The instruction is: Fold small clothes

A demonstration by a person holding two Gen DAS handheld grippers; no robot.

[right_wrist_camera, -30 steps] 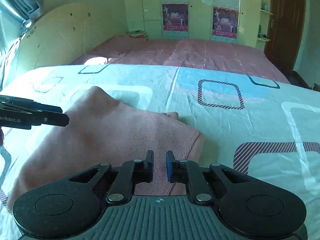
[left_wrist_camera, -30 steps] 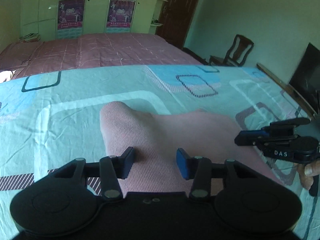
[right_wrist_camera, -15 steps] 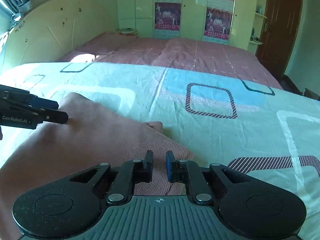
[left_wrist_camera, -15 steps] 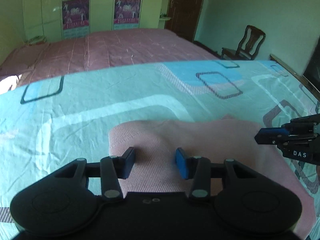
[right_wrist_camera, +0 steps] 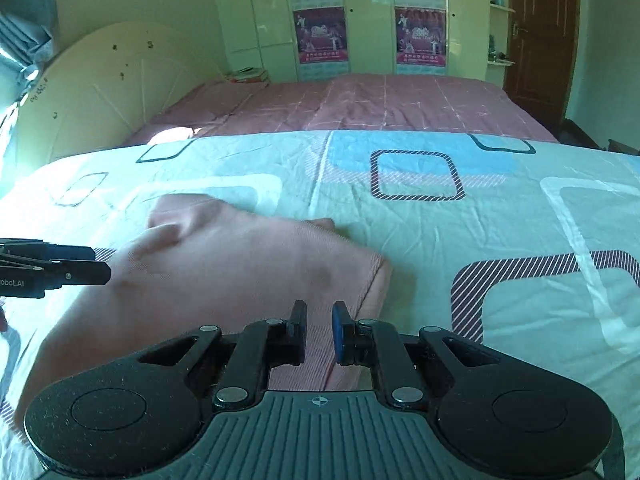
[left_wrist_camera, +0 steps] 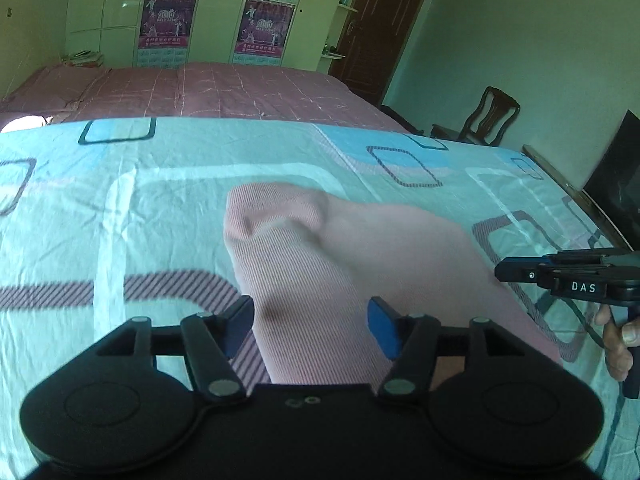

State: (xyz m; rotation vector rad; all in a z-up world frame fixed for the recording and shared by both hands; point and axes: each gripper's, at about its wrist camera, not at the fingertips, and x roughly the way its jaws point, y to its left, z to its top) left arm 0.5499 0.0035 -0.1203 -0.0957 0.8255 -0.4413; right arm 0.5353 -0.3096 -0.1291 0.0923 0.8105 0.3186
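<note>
Pink ribbed garment (left_wrist_camera: pixel 352 264) lies on the bed (left_wrist_camera: pixel 160 208), spread over its patterned sheet, far corner rumpled. We judge it light, soft, limp; best pinched at hem corners or edges. Left tool (left_wrist_camera: pixel 310 328) is spread wide above the cloth, holding nothing. Right tool (right_wrist_camera: pixel 319 328) is nearly closed with a narrow gap over the hem; grip on cloth unclear.

The near end of the pink cloth (left_wrist_camera: pixel 360 264) is hidden under the left gripper (left_wrist_camera: pixel 311 328). Its middle looks smeary, so the folds there are hard to make out. The right gripper (left_wrist_camera: pixel 516 273) is cut off by the picture's edge. The words on the posters (right_wrist_camera: pixel 320 34) are too small to read. The black thing (left_wrist_camera: pixel 618 172) at the right edge may be a screen.
</note>
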